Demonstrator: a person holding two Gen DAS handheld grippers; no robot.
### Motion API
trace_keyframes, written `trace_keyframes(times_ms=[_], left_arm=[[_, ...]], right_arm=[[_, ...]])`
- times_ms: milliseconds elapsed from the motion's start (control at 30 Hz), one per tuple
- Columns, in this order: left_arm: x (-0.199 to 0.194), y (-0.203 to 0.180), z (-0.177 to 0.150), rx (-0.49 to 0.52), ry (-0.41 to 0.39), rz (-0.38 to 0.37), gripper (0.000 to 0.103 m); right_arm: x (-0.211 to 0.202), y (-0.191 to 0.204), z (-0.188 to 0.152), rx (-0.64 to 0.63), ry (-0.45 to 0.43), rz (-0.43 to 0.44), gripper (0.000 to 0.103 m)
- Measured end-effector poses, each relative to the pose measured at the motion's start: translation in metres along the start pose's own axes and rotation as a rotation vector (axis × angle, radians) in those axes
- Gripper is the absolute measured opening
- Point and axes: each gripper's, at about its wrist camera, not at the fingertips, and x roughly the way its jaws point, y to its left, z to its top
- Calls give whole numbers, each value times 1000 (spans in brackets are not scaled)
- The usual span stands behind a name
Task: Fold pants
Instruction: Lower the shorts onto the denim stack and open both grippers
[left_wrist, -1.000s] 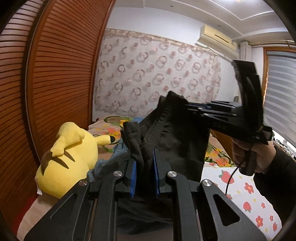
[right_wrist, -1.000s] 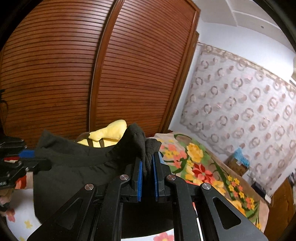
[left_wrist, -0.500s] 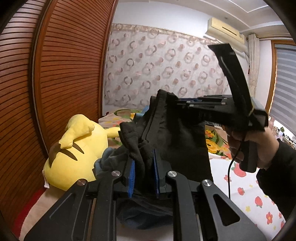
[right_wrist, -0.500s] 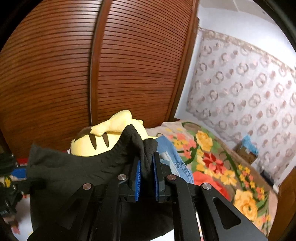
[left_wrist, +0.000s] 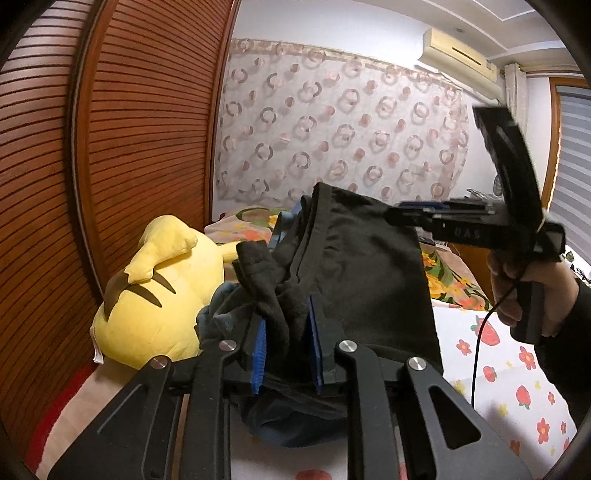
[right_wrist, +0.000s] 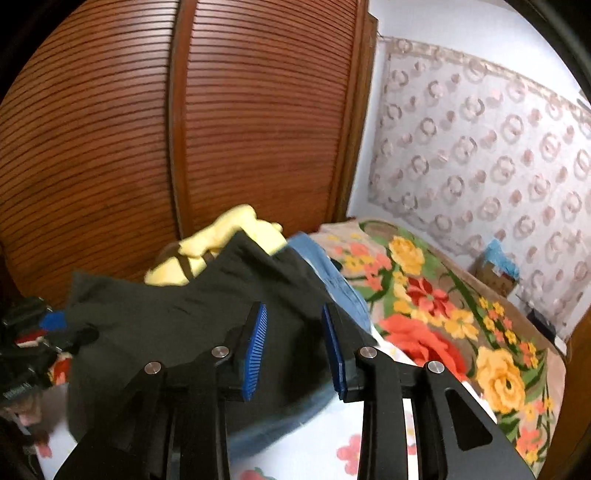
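Observation:
The black pants hang in the air between my two grippers, above the bed. My left gripper has a bunched fold of them filling the gap between its blue pads, and its jaws are just starting to ease open. My right gripper is opening. Its pads stand well apart, and the black pants lie between and beyond them without being pressed. In the left wrist view, the right gripper sits at the pants' upper right corner, held by a person's hand. The left gripper shows blurred at the far left.
A yellow plush toy lies against the slatted wooden wardrobe doors. Blue jeans lie behind the pants. Further back is a floral blanket. A white sheet with a strawberry print covers the near bed.
The right gripper's pads, shut on a bunch of black cloth a second ago, have spread apart and let it go. The left gripper still holds its fold. Both views swung slightly.

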Motion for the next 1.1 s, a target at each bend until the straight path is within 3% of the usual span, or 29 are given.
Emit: trace_keyframes(times_ms=[167, 333, 667, 967, 1100], left_arm=[[1, -1, -3, 10, 13, 11, 22], [-2, -1, -1, 16, 23, 8, 23], [-37, -8, 4, 45, 9, 11, 28], [-80, -26, 0, 104, -19, -13, 44], [-94, -31, -2, 120, -28, -18, 46]], right_arm=[[16, -14, 2, 55, 27, -47, 32], [9, -5, 7, 76, 15, -25, 32], [-45, 26, -13, 128, -27, -8, 32], [-103, 58, -33, 158, -51, -39, 32], [-123, 71, -39, 152, -64, -55, 32]])
